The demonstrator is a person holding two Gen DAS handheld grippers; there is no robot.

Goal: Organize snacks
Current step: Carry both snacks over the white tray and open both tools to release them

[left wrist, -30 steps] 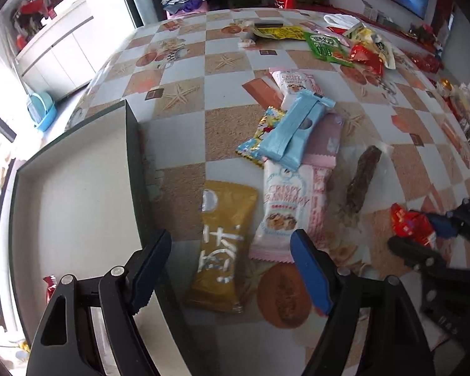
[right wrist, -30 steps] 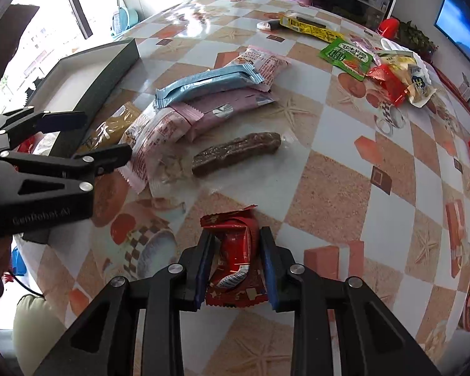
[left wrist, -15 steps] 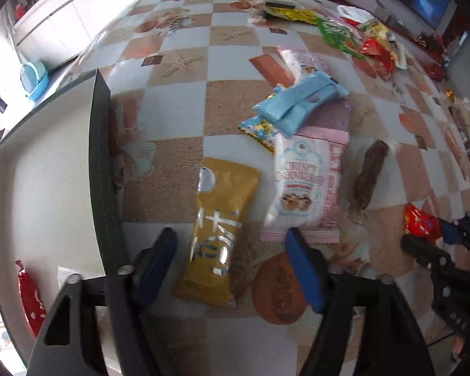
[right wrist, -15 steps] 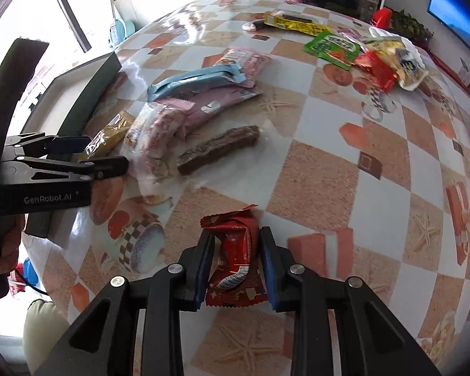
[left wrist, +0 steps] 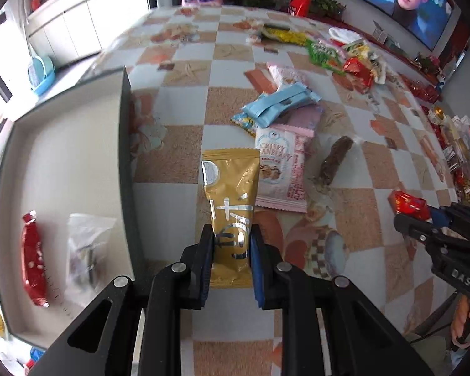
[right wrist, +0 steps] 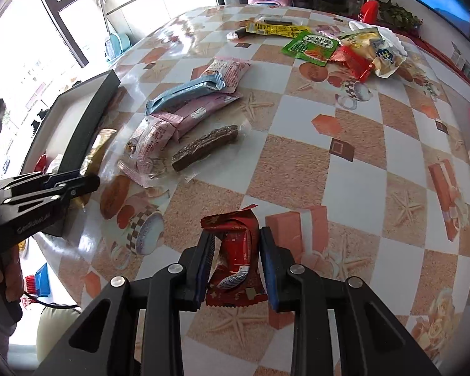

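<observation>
1. The left tongs (left wrist: 232, 252) are closed on the near end of a gold foil snack packet with silver lettering (left wrist: 232, 200); both blue-padded fingers press its sides. The packet's far end points toward the middle of the worktop (left wrist: 178, 153), which has a checkered cloth with starfish prints.
2. The right tongs (right wrist: 237, 252) grip a crumpled red foil snack wrapper (right wrist: 235, 250) near the worktop's near edge.
3. Just left of the gold packet stands a shallow dark-walled box with a pale floor (left wrist: 125, 144), at the worktop's left edge. Inside it lie a red wrapped candy (left wrist: 33, 257) and, beside it, a clear plastic packet with dark contents (left wrist: 84, 250).
4. Right of the gold packet, touching its edge, lies a pink-and-white cracker packet (left wrist: 282, 169). Beyond it sit a mauve packet (left wrist: 304, 119) and a light-blue wrapped bar (left wrist: 279, 106) lying over it.
5. A dark brown bar in clear wrapping (left wrist: 335, 159) lies just to the right of the pink packet.
6. Toward the far right corner of the worktop is a cluster: a green packet (right wrist: 310, 47), a yellow strip packet (right wrist: 275, 28), a red wrapper (right wrist: 351, 59) and a pale yellow bag (right wrist: 382, 53).
</observation>
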